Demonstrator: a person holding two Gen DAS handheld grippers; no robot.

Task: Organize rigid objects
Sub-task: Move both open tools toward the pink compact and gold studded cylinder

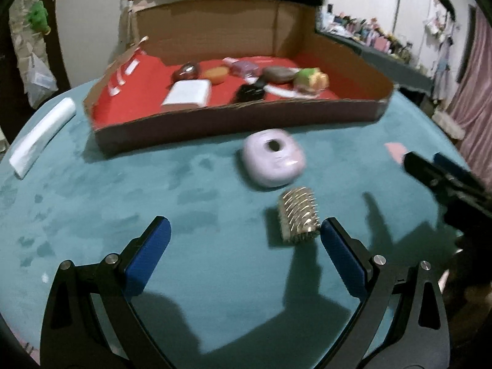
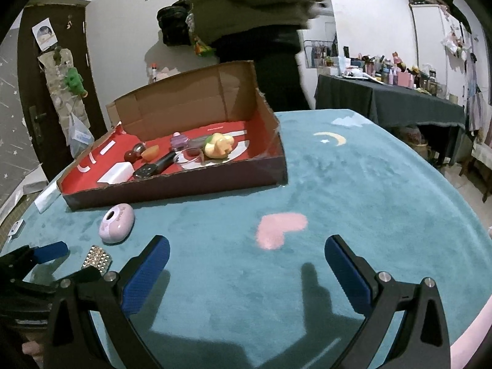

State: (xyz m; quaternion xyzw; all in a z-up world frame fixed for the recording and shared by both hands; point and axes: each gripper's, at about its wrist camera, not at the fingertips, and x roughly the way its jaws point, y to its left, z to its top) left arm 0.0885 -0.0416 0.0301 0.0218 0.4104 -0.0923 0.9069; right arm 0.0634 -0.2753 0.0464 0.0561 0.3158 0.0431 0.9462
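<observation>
A shallow cardboard box [image 1: 233, 120] [image 2: 184, 184] with a red floor holds several small items: a white block [image 1: 188, 92], a dark red ball, an orange piece, a black remote-like object, a yellow-green toy [image 2: 219, 145]. In front of it on the teal cloth lie a lilac rounded case [image 1: 273, 157] [image 2: 117, 223] and a small spiky metal block [image 1: 297, 213] [image 2: 97, 259]. My left gripper [image 1: 244, 230] is open, its right fingertip just beside the spiky block. My right gripper [image 2: 246, 247] is open over bare cloth near a pink heart patch [image 2: 278, 227].
A white roll [image 1: 43, 136] lies at the table's left edge. A person stands behind the box [image 2: 255, 15]. A dark-clothed side table with bottles [image 2: 387, 98] is at the back right. The cloth right of the box has a moon print [image 2: 330, 137].
</observation>
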